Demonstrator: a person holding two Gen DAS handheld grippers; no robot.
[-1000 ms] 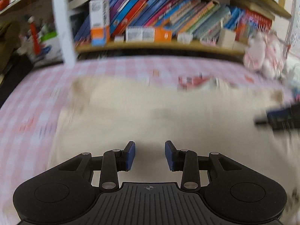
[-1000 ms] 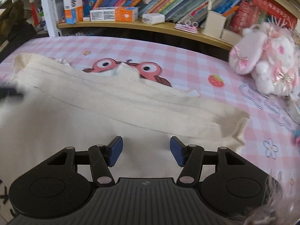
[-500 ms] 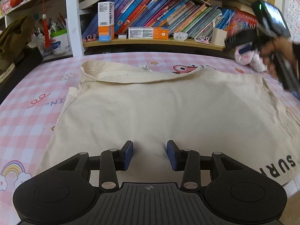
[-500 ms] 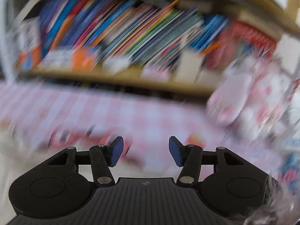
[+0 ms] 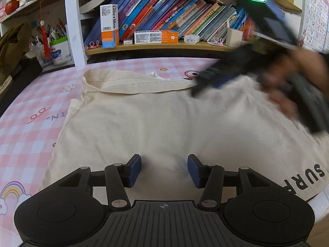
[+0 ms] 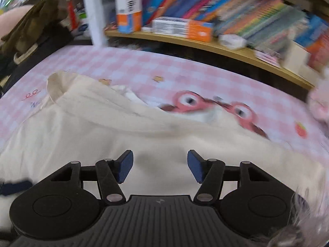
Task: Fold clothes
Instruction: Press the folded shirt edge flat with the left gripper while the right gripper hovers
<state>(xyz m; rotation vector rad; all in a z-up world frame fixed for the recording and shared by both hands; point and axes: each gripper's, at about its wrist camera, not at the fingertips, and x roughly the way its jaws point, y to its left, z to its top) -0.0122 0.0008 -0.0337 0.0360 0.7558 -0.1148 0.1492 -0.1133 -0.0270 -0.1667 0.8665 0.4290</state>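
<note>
A cream garment [image 5: 156, 119] lies spread flat on the pink checked cloth, with black letters [image 5: 304, 180] near its right hem. Its folded-over far edge [image 6: 115, 111] runs across the right wrist view. My left gripper [image 5: 164, 169] hovers open over the garment's near part, nothing between its blue pads. My right gripper [image 6: 159, 165] is open too, low over the garment's middle. In the left wrist view the right gripper [image 5: 222, 76], held by a hand [image 5: 304, 65], shows blurred above the garment's far right.
A pink checked cloth [image 5: 30, 107] with cartoon prints covers the surface. Behind it a wooden shelf [image 5: 164, 46] holds books and boxes. A white post [image 5: 74, 20] stands at the left, with a dark bag [image 6: 30, 30] beyond. A pink plush toy [image 6: 320, 103] sits at the far right.
The right gripper swung down from facing the bookshelf and now points at the garment's far edge. The left gripper's jaws have opened wider; it stays over the garment's near part.
</note>
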